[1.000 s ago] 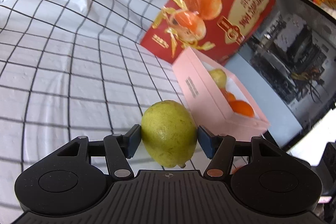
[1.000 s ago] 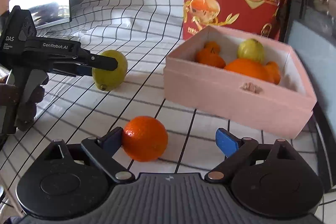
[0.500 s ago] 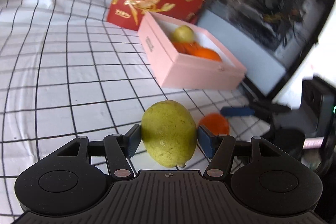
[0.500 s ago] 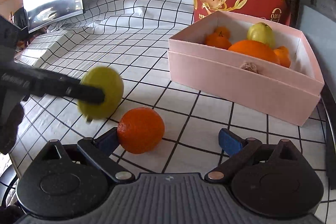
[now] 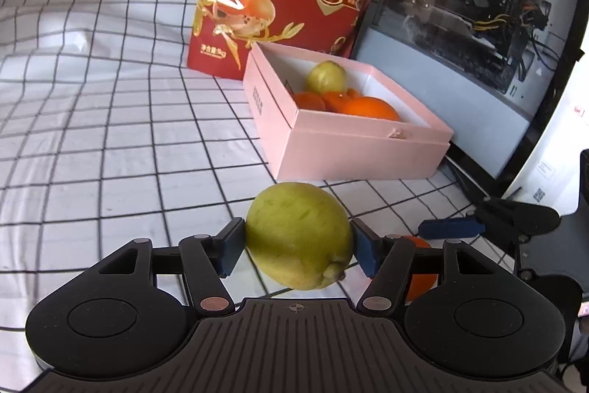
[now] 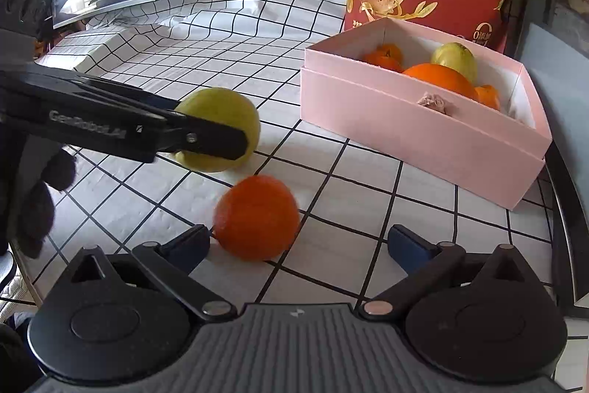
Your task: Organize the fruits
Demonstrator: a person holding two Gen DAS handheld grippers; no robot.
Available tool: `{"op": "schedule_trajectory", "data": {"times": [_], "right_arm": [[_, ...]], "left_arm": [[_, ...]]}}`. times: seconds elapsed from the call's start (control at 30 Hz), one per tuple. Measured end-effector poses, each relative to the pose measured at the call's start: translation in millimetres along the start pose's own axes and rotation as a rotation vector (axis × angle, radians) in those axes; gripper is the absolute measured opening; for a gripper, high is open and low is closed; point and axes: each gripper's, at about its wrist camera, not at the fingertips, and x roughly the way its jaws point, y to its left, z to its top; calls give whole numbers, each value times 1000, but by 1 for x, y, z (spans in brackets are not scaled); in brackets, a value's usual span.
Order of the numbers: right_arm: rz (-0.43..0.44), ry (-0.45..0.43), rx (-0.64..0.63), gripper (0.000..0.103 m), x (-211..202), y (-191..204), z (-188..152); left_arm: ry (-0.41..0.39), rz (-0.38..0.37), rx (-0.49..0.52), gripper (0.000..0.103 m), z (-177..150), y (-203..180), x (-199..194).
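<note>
While the left gripper [image 5: 298, 247] clamps the pear [image 5: 299, 240], the right gripper [image 6: 298, 244], open around the orange [image 6: 256, 217], could nudge it rolling.

Your left camera sits low behind its tongs [image 5: 298, 251], facing the pink box [image 5: 353, 150] closely. Your right camera faces it from the other corner; both share the box [image 6: 416, 120] and checked tabletop [image 6: 368, 179].

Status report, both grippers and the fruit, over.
Left gripper shut on yellow-green lemon. Right gripper open around round orange. Pink cardboard box path unobstructed.
</note>
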Motion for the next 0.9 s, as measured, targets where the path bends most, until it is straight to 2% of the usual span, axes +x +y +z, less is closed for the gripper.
{"op": "schedule_trajectory", "data": {"times": [0.27,0.4,0.67,0.9], "right_arm": [[-21,7,14,103,2,2,1],[-37,11,25,103,5,6,4],[-19,-9,14,103,2,5,0],[-48,-1,28,103,-2,3,-3]], "left_arm": [[-66,-1,67,68,-4,-7,6],[-69,19,97,68,-4,-12,5],[-71,27,92,68,-4,-12,4],[-75,41,94,68,-6,-13,2]]}}
